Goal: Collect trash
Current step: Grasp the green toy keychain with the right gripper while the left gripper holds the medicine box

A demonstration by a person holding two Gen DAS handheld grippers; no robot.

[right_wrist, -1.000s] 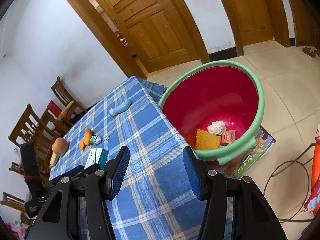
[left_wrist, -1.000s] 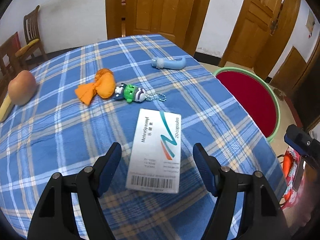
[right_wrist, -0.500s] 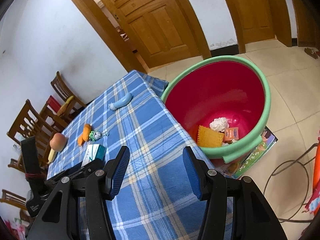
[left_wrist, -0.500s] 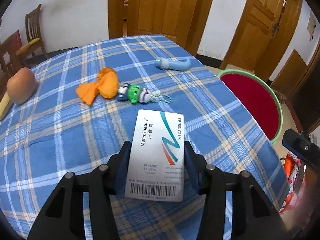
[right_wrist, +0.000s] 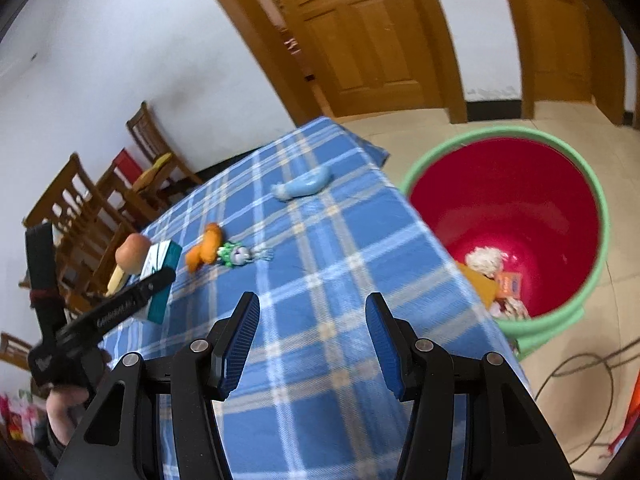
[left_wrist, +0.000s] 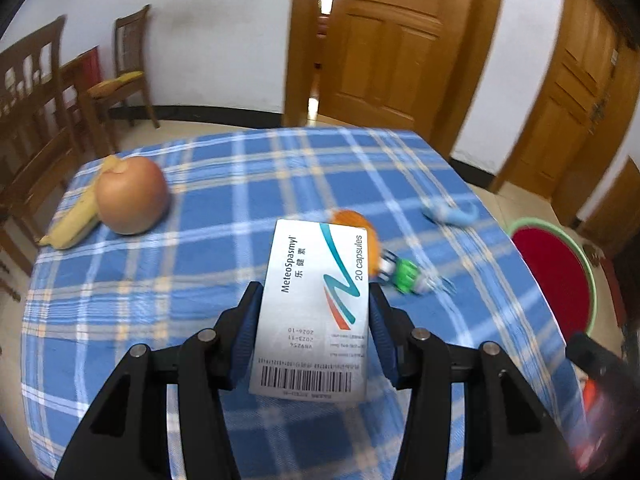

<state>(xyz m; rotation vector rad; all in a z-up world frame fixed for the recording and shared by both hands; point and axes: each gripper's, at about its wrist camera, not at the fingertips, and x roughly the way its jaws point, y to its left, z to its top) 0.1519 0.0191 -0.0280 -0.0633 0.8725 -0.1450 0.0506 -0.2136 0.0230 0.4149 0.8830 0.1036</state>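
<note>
On the table (left_wrist: 208, 264): one box (left_wrist: 316, 312), one apple (left_wrist: 132, 196), one banana (left_wrist: 74, 220), one orange toy (right_wrist: 204, 246), one green keychain (right_wrist: 234, 254), one blue toy (right_wrist: 304, 186). Two grippers (left_wrist: 314, 340) (right_wrist: 312, 344). One bin (right_wrist: 600, 216) past the right edge. Two doors (left_wrist: 392, 40) (left_wrist: 568, 92).

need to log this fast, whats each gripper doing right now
left gripper: closed on the medicine box, lifted off the table.
right gripper: open, holding nothing.

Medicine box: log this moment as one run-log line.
left gripper: shut on medicine box, lifted off tablecloth | right gripper: open, empty | red bin: holds trash
</note>
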